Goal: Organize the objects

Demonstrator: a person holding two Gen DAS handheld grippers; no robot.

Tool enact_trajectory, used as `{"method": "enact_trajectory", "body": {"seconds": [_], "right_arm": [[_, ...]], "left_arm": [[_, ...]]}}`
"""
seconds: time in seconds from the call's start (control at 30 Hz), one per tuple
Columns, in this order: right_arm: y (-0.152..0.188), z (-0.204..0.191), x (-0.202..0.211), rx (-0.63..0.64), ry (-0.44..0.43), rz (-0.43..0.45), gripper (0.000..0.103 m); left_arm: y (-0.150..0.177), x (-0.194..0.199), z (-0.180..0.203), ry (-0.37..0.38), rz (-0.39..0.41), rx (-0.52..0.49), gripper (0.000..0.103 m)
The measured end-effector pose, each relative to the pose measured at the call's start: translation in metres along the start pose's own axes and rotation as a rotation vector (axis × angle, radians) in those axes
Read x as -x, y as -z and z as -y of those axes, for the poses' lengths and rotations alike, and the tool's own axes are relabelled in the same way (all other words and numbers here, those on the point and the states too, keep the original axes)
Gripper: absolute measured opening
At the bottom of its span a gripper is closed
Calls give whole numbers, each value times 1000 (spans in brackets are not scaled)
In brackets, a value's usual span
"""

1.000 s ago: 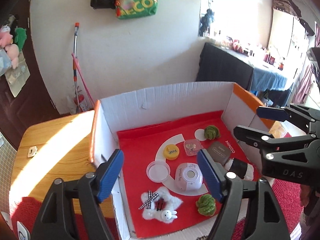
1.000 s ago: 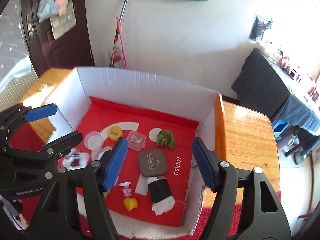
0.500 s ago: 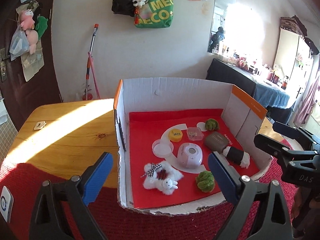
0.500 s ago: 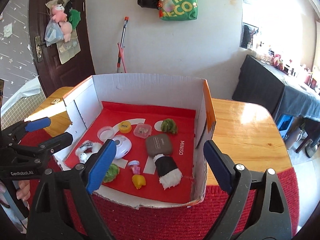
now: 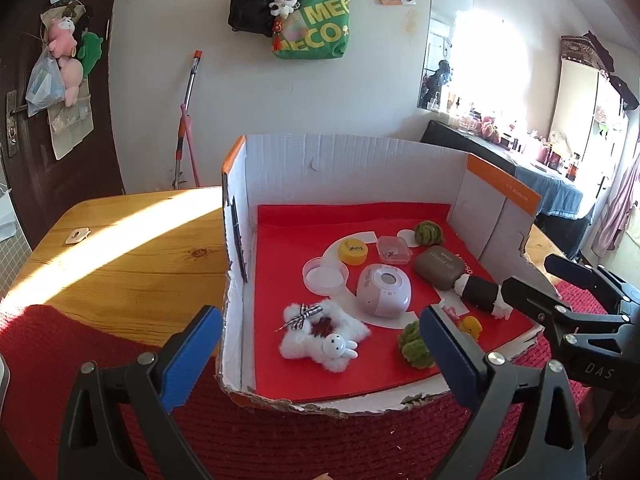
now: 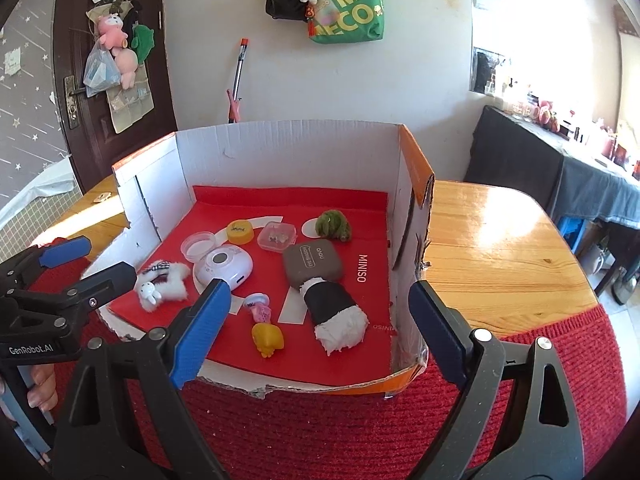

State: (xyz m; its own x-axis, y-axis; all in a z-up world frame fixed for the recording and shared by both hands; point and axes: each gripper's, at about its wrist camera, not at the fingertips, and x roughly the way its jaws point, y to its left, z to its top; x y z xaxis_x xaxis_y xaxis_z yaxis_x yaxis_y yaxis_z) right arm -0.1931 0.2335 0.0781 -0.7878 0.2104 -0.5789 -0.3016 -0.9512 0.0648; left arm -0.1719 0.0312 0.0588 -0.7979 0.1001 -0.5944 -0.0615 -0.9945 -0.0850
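Both the left gripper (image 5: 320, 354) and right gripper (image 6: 316, 316) hold nothing, fingers spread wide after just opening, in front of the cardboard box (image 5: 352, 168). Inside it, a green ball (image 5: 414, 346) sits half hidden behind one finger, beside perhaps a yellow toy (image 6: 267, 338).

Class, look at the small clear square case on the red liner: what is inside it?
Inside the clear square case lie a few small dark bits, seen through its lid. They are too small to identify, and whatever sits beneath them is hidden.

Small items lie in the box (image 5: 352, 164) — the box on the table (image 5: 120, 264).
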Motion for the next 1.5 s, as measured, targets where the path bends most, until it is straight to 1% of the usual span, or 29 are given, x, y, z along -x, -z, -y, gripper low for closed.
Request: {"method": "enact_trajectory", "body": {"seconds": [0.1,0.37,0.63,0.97,1.5], "right_arm": [[3,-1,-3,2,4,-3,91],[10,0,-8,12,22,-14,91],[12,-1,-10,27,34,-21,91],[14,-2,-8,36,50,-13,91],[14,-1,-7,34,48,-12,91]], "left_arm": [[4,-3,0,-27,3,-12,101],[10,-7,0,-46,4,-16,101],[11,-7,-3,-45,2,-3,101],[11,-5,0,-49,18,-19,101],[12,-4,2,-52,28,-30,101]]}}
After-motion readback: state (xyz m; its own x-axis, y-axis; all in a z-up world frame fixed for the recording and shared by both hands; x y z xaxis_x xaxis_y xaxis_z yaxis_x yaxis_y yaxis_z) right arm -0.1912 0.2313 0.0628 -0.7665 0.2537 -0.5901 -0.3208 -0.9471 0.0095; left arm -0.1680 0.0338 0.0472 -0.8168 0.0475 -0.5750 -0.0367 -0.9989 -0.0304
